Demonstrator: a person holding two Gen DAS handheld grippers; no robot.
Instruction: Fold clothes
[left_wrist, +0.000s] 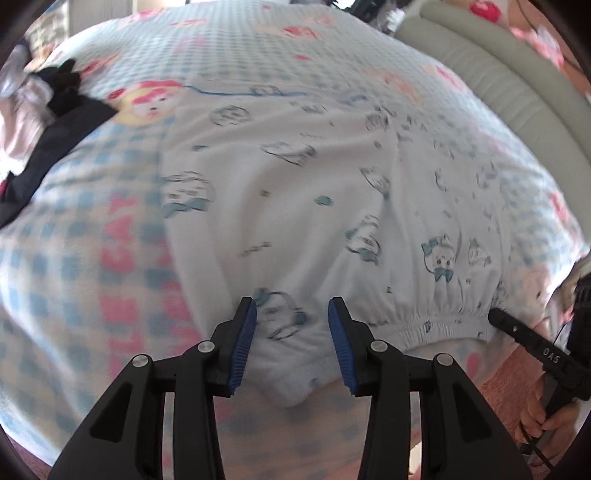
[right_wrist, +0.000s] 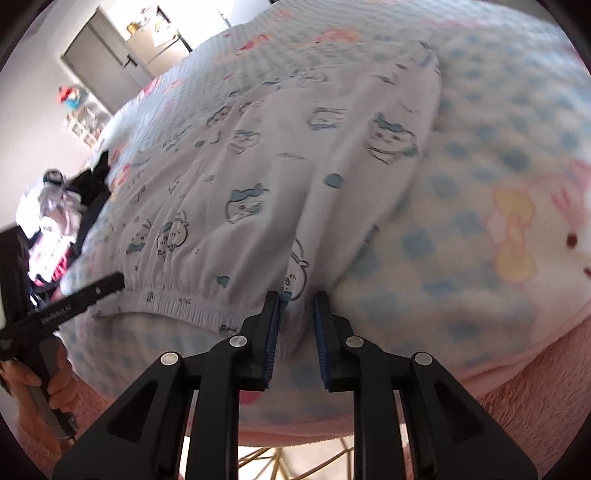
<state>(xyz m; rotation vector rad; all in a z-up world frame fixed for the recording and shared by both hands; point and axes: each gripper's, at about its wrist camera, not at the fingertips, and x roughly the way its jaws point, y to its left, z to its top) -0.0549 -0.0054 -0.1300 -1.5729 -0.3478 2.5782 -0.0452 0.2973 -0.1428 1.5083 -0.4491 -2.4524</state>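
Note:
White children's trousers with blue cartoon prints lie spread on a checked blanket, elastic waistband toward me. My left gripper stands open over one waistband corner; the cloth lies between its blue pads without being pinched. In the right wrist view the same trousers stretch away, and my right gripper is narrowly open with the other waistband corner between its fingers. Each view shows the other gripper at the waistband's far end: the right one, the left one.
A pile of dark and light clothes lies at the blanket's left edge, also seen as a heap. A grey-green padded bolster runs along the far right. A hand holds the left gripper's handle. A door stands beyond.

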